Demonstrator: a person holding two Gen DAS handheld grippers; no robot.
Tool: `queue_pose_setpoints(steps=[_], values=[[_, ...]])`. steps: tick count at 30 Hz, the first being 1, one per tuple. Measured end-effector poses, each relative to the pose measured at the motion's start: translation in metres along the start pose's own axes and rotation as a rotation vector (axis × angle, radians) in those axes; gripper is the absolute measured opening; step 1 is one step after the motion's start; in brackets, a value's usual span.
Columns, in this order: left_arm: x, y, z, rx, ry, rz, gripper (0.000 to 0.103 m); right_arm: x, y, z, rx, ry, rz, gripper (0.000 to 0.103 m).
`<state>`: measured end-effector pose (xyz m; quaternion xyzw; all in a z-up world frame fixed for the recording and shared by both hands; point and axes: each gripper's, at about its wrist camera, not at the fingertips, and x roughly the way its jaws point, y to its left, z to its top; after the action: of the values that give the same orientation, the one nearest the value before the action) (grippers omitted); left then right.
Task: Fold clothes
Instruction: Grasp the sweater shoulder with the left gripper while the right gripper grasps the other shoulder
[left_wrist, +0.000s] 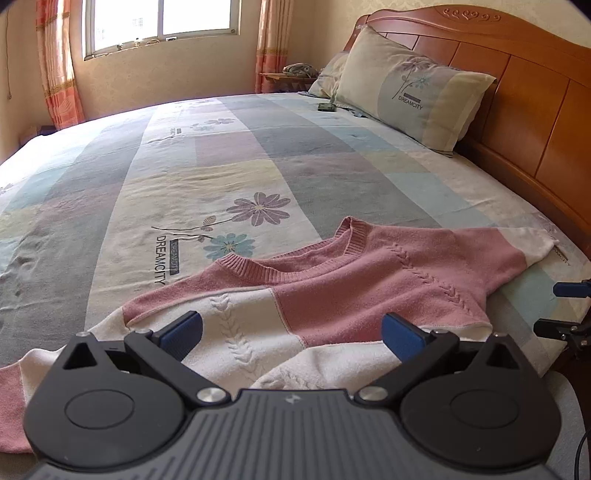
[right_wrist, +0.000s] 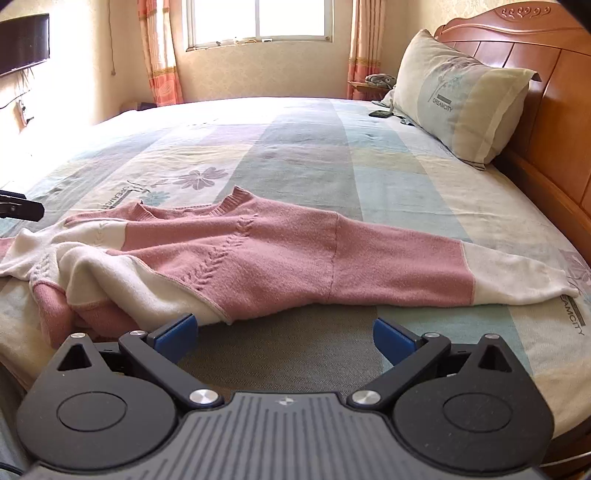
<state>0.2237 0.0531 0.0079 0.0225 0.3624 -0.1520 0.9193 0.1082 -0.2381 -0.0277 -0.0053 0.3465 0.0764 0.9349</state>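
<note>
A pink-and-cream knitted sweater with a ribbed round neck and a raised leaf-pattern cable (right_wrist: 266, 266) lies spread on the near side of the bed, its neckline turned toward the far side. In the right wrist view one long sleeve runs out flat to the right, pink near the shoulder and cream at the cuff (right_wrist: 517, 277), ending close to the headboard edge of the bed; the left part of the body is bunched into loose folds of cream and pink. In the left wrist view the same sweater (left_wrist: 332, 291) fills the foreground, with the cream panel lying directly ahead.

The left gripper (left_wrist: 291, 334) hovers low over the cream panel, its blue-padded fingers (left_wrist: 183, 330) spread wide with nothing between them. The right gripper (right_wrist: 282, 332) sits just short of the sweater's lower hem, over bare bedding, its blue fingers (right_wrist: 175, 332) likewise wide apart and empty.

The sweater rests on a pastel patchwork bedsheet printed with flowers and the word DREAMCITY (left_wrist: 221, 166). A matching pillow (right_wrist: 461, 99) leans against the carved orange-brown wooden headboard (left_wrist: 535, 110). A small dark flat object (right_wrist: 379, 113) lies on the sheet near the pillow. Beyond the bed is a bright window (right_wrist: 258, 22) flanked by orange-pink curtains (right_wrist: 159, 51).
</note>
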Motion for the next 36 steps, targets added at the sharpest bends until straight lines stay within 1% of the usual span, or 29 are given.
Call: queue_pose_setpoints(steps=[2,6,8,10,12,14,15,16,18,20,22,23,24,25,26,29,31,33,34,36], values=[[0.022,0.005,0.007,0.002,0.005,-0.029,0.102,0.015,0.003,0.015,-0.020,0.003,0.034,0.103],[0.076,0.018,0.022,0.008,0.032,-0.086,0.102,0.062,0.009,0.056,-0.068,0.006,0.091,0.103],[0.105,0.029,0.024,-0.007,0.065,-0.135,0.102,0.092,0.014,0.077,-0.087,0.010,0.145,0.103],[0.127,0.038,0.020,-0.031,0.132,-0.193,0.102,0.127,0.021,0.097,-0.107,0.030,0.200,0.103],[0.142,0.047,0.012,-0.057,0.194,-0.243,0.102,0.161,0.030,0.106,-0.128,0.108,0.260,0.103],[0.144,0.055,0.000,-0.085,0.210,-0.267,0.102,0.189,0.038,0.104,-0.142,0.228,0.311,0.103],[0.144,0.058,-0.003,-0.092,0.223,-0.277,0.102,0.199,0.041,0.098,-0.139,0.289,0.318,0.103],[0.143,0.059,-0.002,-0.096,0.243,-0.283,0.102,0.206,0.042,0.091,-0.123,0.334,0.308,0.103],[0.145,0.062,0.003,-0.110,0.281,-0.289,0.102,0.202,0.039,0.088,-0.088,0.321,0.298,0.103],[0.150,0.070,0.008,-0.159,0.308,-0.303,0.102,0.206,0.041,0.092,-0.065,0.364,0.275,0.103],[0.157,0.076,0.015,-0.229,0.343,-0.306,0.102,0.213,0.048,0.096,-0.096,0.399,0.239,0.103],[0.160,0.080,0.019,-0.265,0.362,-0.306,0.102,0.217,0.055,0.097,-0.139,0.410,0.214,0.103],[0.163,0.081,0.022,-0.290,0.385,-0.301,0.102,0.221,0.062,0.099,-0.180,0.428,0.189,0.103],[0.166,0.081,0.026,-0.303,0.411,-0.292,0.102,0.225,0.066,0.102,-0.194,0.453,0.171,0.103],[0.167,0.079,0.030,-0.302,0.436,-0.276,0.102,0.229,0.067,0.105,-0.183,0.484,0.158,0.103],[0.163,0.067,0.038,-0.242,0.508,-0.222,0.102,0.237,0.068,0.116,-0.148,0.577,0.125,0.103],[0.154,0.061,0.046,-0.196,0.535,-0.203,0.102,0.242,0.069,0.123,-0.119,0.662,0.097,0.103],[0.148,0.067,0.052,-0.208,0.538,-0.195,0.102,0.241,0.068,0.131,-0.079,0.729,0.066,0.103],[0.145,0.071,0.055,-0.219,0.536,-0.191,0.102,0.237,0.067,0.138,-0.063,0.734,0.061,0.103],[0.140,0.078,0.061,-0.242,0.533,-0.182,0.102,0.223,0.066,0.152,-0.038,0.693,0.077,0.103]])
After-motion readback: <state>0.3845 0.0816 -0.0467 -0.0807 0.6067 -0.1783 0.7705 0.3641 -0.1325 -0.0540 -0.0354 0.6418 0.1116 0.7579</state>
